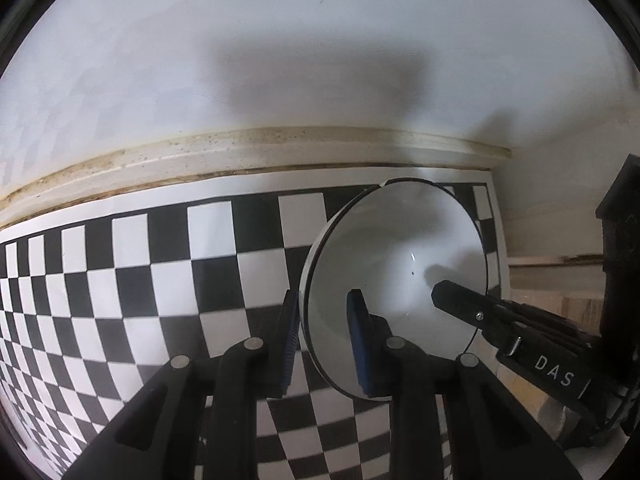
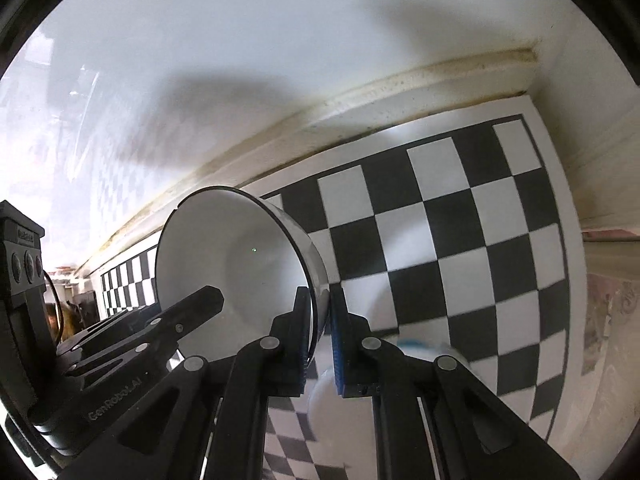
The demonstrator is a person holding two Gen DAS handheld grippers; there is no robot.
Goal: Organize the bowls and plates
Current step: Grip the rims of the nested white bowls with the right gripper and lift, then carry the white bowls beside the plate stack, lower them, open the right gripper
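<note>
I have one white bowl (image 1: 396,264) with a thin dark rim held up off the checkerboard mat (image 1: 160,264), tipped on its side so its opening faces both cameras. My left tool (image 1: 326,332) is clamped on the bowl's wall, one blue pad (image 1: 358,320) inside and the other outside. My right tool (image 2: 320,320) is clamped on the opposite side of the same rim, one pad inside the bowl (image 2: 232,256) and one against its outer wall. In the left wrist view a finger of the right tool (image 1: 456,300) reaches into the bowl from the right.

Beyond the bowl, the mat runs up to a stained cream ledge (image 1: 248,152) at the foot of the white wall (image 1: 320,40); the bowl's far rim sits near that ledge in view but I cannot tell the gap. To the bowl's left in the left wrist view the mat is bare checker. Under the bowl in the right wrist view there is a blurred white shape with a blue streak (image 2: 416,346); I cannot tell what it is.
</note>
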